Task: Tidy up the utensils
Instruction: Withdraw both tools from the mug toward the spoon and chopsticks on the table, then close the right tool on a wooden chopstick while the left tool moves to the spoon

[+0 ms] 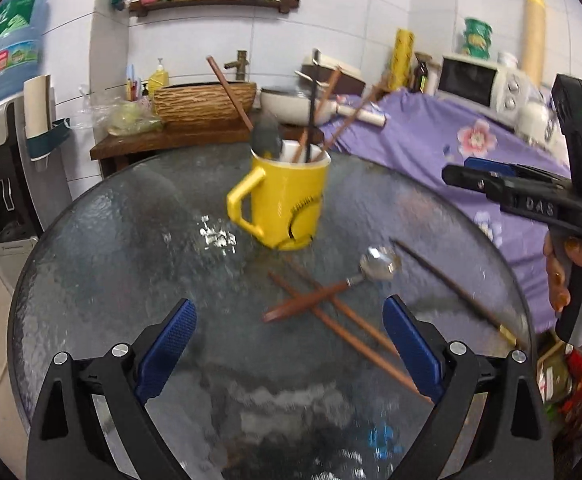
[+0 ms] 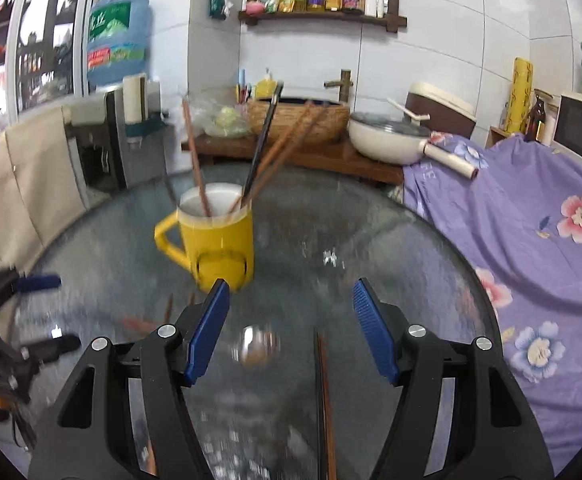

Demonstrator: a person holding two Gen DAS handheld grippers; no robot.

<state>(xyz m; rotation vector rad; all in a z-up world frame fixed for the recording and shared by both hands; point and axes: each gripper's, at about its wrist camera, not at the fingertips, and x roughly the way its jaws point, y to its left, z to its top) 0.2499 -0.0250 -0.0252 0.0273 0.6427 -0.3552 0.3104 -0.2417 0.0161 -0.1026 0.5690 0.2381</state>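
I am holding both grippers low over a round glass table [image 1: 103,248], with a yellow mug [image 1: 287,200] standing near its middle and already bristling with chopsticks [image 2: 195,160] and a dark-handled utensil. My left gripper [image 1: 287,344] is hanging with its jaws spread wide and nothing between the blue pads; just ahead of it a wooden-handled spoon [image 1: 331,288] is lying across two loose brown chopsticks [image 1: 351,336] on the glass, the spoon's bowl pointing away toward the mug's foot. A darker single chopstick [image 1: 451,284] is lying apart to the right, running out toward the table's rim beside the purple flowered cloth [image 1: 431,136]. My right gripper [image 2: 289,332] is standing part open and gripping nothing; in its own view the spoon bowl is showing as a blur on the glass between the fingers, and the dark chopstick is running up from the bottom edge just inside the right finger. The mug is sitting just beyond the right gripper's left finger. Bare glass is lying open to the left of the mug and behind it, up to the far rim, where a wooden bench [image 2: 331,160] with a woven basin is standing close by. A hand [image 1: 579,292] is gripping the right tool's handle at the left view's edge.
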